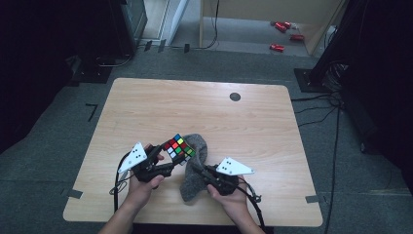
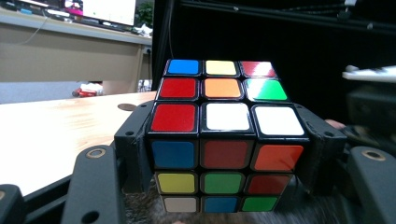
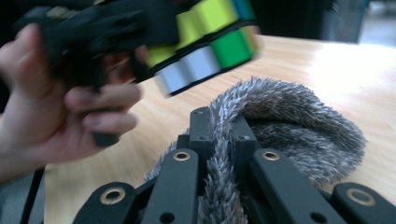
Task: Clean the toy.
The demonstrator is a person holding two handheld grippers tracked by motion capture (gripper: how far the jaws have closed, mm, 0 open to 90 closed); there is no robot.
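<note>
A scrambled colour cube (image 1: 178,147) is held a little above the wooden table (image 1: 146,107), over the rim of a grey fuzzy pouch (image 1: 195,168). My left gripper (image 1: 171,155) is shut on the cube; in the left gripper view the cube (image 2: 226,135) sits squeezed between the two black jaws. My right gripper (image 1: 196,167) is shut on the pouch's edge; the right gripper view has the furry rim (image 3: 219,154) pinched between its jaws, the pouch mouth (image 3: 299,140) gaping to the right and the blurred cube (image 3: 205,42) above it.
A small dark round disc (image 1: 235,96) sits near the table's far edge. Red objects (image 1: 282,36) lie on the floor beyond. A black cable (image 1: 255,204) trails from the right gripper over the near table edge.
</note>
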